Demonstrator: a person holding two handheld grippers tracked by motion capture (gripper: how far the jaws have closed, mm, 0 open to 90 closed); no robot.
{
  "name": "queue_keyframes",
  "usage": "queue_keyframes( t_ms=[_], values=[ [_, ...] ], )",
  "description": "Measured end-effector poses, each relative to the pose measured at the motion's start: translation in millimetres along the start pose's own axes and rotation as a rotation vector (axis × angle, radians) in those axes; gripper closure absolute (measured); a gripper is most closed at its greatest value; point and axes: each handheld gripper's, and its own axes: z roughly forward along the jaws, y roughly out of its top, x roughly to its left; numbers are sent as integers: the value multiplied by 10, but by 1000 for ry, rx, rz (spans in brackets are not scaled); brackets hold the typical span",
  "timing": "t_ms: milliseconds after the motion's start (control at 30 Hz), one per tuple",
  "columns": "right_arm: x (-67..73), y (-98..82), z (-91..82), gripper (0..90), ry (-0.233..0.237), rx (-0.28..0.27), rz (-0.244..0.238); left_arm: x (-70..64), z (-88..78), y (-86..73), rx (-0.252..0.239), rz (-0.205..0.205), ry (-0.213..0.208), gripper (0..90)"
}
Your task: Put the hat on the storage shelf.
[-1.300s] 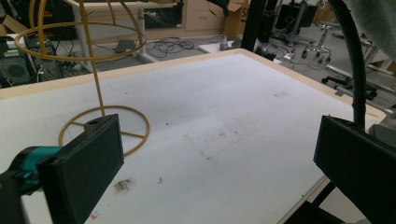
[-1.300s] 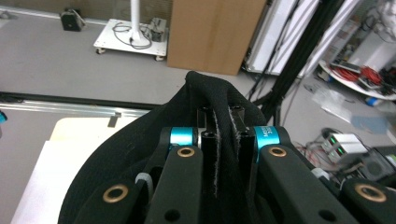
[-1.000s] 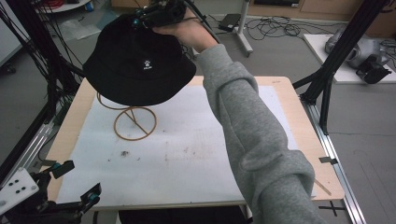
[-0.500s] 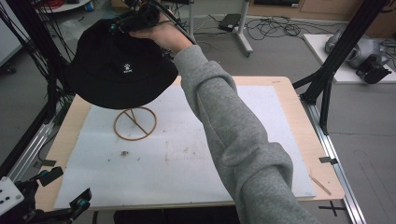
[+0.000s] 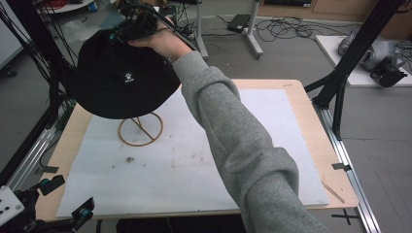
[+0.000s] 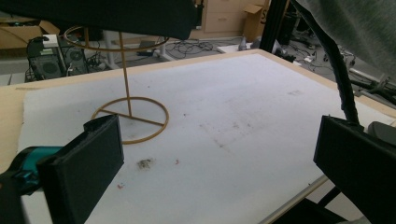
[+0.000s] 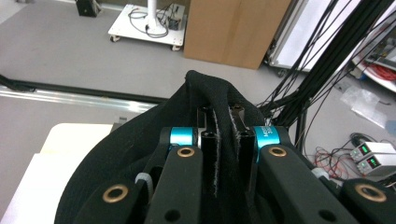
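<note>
The black bucket hat (image 5: 121, 80) hangs from the right gripper (image 5: 127, 32), which pinches a fold of its crown; in the right gripper view that fold (image 7: 223, 135) stands squeezed between the two closed jaws, the rest of the cloth spilling down below and to both sides of them. The hat sits over the top of the thin wooden hat stand (image 5: 141, 128), whose round base lies on the white mat (image 5: 204, 160) beneath that gripper. Whether the hat rests on the stand's upper ring or hangs just above it cannot be told. The grey sleeve (image 5: 233, 145) reaches across the mat to the right gripper. The left gripper (image 5: 63, 201) waits at the near left corner of the wooden table (image 5: 311, 121), jaws wide apart with nothing between them, the stand's base (image 6: 130, 119) ahead of its left jaw
</note>
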Motion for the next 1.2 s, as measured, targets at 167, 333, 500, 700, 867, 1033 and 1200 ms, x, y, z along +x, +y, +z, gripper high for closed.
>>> queue_keyframes(
  t_ms=[167,333,500,700,867,1033,1200],
  values=[
    [13,-52,159,858,20,34,9,3,-4,-5,2,1,-5,19],
    [-4,-154,297,859,44,54,34,-4,0,-8,-7,7,-14,19],
    [4,-235,406,859,69,79,48,4,14,-21,2,7,-13,19],
    [4,-345,449,859,86,61,78,16,10,-30,3,3,-7,19],
    [8,-350,425,858,84,61,76,11,34,-37,10,0,-9,19],
    [10,-350,424,853,81,63,77,-3,36,-35,6,10,-5,19],
    [9,-342,414,758,63,57,82,8,27,-36,3,7,0,19]
  ],
)
